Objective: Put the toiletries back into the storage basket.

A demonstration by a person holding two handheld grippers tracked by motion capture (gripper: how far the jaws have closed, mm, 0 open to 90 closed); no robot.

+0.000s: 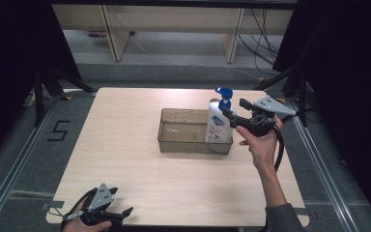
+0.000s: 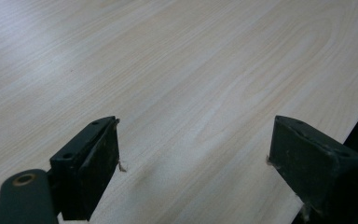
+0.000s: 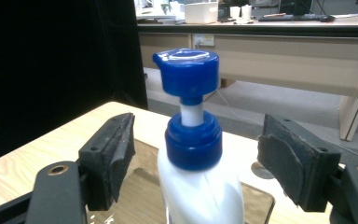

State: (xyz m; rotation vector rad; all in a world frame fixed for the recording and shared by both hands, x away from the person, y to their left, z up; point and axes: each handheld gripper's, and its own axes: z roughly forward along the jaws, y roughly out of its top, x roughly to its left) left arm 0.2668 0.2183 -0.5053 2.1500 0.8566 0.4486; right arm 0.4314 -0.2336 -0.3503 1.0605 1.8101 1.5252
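A white pump bottle (image 1: 218,123) with a blue pump head and blue collar stands upright at the right end of a clear rectangular tray (image 1: 181,145) on the wooden table (image 1: 125,125). My right gripper (image 1: 235,108) reaches in level from the right at the height of the bottle's neck. In the right gripper view the bottle (image 3: 193,140) stands between the jaws of the right gripper (image 3: 200,140), with a gap on each side, so it is open. My left gripper (image 1: 121,200) rests at the table's front left corner. Its jaws stand apart over bare wood (image 2: 191,70), open left gripper (image 2: 193,149).
Black stand legs (image 1: 46,84) flank the table on the left, and a metal floor rail (image 1: 326,169) runs along its right side. A taped figure 5 (image 1: 58,130) marks the floor at left. Pale desk legs (image 1: 116,34) stand behind the table.
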